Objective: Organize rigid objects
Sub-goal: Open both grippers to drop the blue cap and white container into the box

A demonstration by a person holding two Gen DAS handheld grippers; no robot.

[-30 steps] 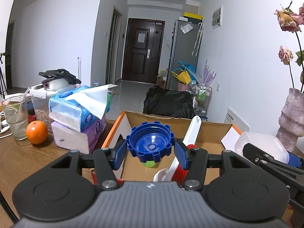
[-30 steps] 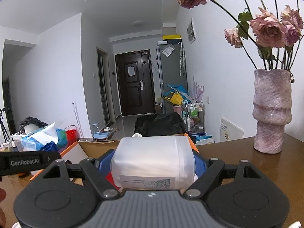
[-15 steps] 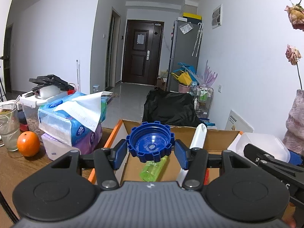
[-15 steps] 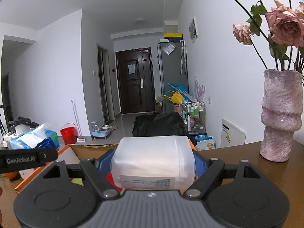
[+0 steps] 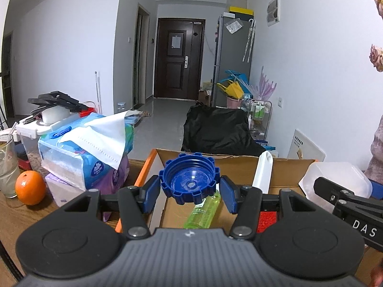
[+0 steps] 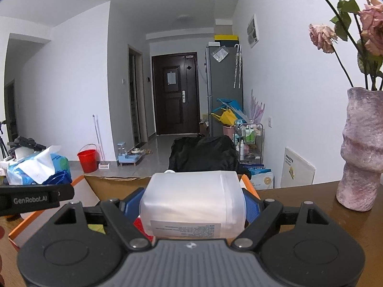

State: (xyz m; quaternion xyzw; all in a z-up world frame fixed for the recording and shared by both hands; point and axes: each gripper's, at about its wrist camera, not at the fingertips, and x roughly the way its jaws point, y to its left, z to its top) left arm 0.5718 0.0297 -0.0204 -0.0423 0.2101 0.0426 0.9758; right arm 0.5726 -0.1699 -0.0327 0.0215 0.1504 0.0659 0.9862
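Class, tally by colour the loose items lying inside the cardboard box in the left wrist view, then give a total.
Green: 1, bottle
White: 1, bottle
Red: 1, item, partly hidden
Total: 3

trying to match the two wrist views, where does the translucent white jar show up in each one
Left wrist view: the translucent white jar sits at the right edge, behind the black arm of the right tool.
Right wrist view: the jar fills the lower centre, clamped between the blue pads.
Shared landmark: the dark front door down the hallway.
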